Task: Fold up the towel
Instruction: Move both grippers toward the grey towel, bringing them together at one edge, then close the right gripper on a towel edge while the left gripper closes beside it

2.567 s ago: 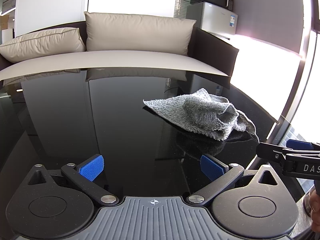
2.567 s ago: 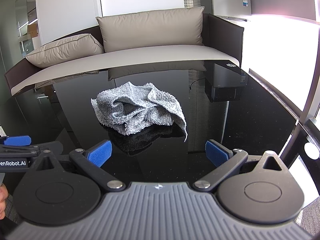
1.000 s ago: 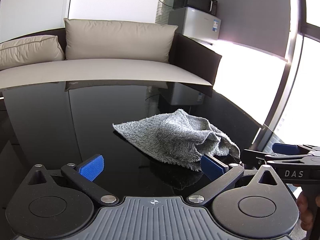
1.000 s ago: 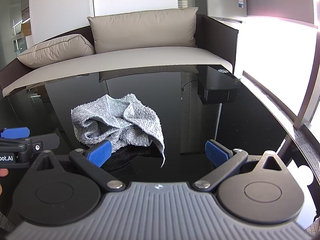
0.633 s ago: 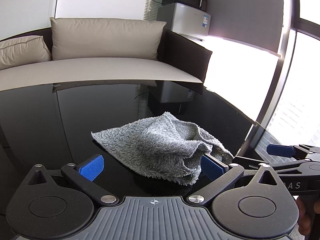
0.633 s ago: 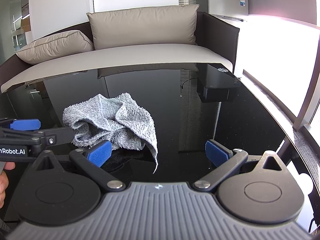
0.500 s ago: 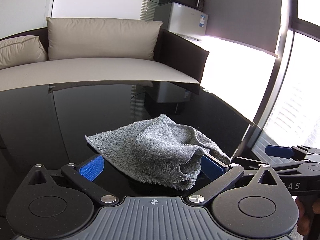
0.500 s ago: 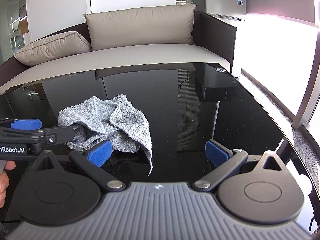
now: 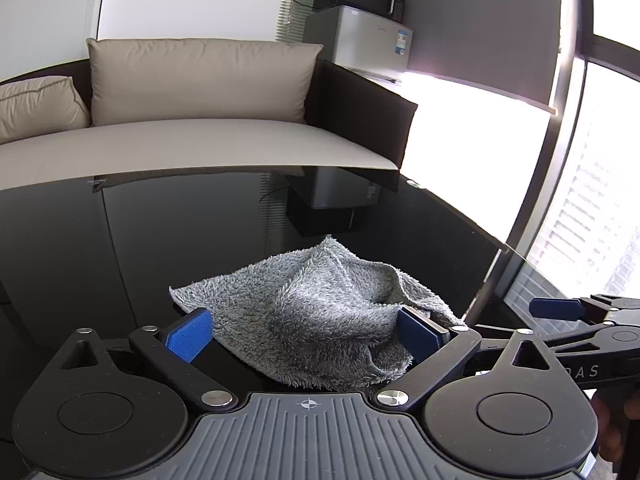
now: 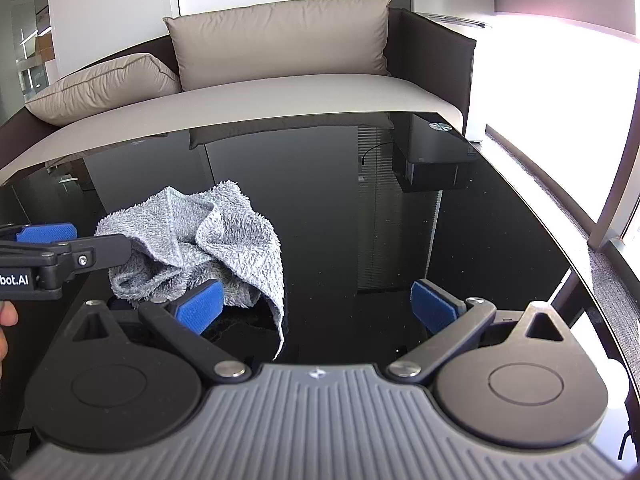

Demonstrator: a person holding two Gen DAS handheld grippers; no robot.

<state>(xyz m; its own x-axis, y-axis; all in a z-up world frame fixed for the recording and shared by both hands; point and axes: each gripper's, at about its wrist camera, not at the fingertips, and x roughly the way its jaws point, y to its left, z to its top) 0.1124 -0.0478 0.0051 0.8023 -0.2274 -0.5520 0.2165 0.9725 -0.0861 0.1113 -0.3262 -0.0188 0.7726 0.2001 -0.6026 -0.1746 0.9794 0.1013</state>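
Note:
A crumpled grey terry towel (image 9: 320,312) lies in a heap on the glossy black table (image 9: 180,232). My left gripper (image 9: 304,334) is open, and the near part of the heap sits between its blue pads. In the right wrist view the towel (image 10: 200,240) is left of centre, with one corner hanging toward me. My right gripper (image 10: 318,306) is open; its left pad (image 10: 200,306) is at the towel's near edge and its right pad is over bare table. Each gripper shows at the edge of the other's view.
A beige sofa (image 9: 192,136) with cushions runs along the table's far edge. A small fridge with a microwave (image 9: 360,28) on top stands beyond it. Bright windows (image 9: 600,200) lie past the table's right edge. A hand (image 10: 6,320) holds the left gripper's handle.
Both grippers have moved in toward the towel, which now sits lower and nearer in both views. The heap has come between the left gripper's pads. Both stay open.

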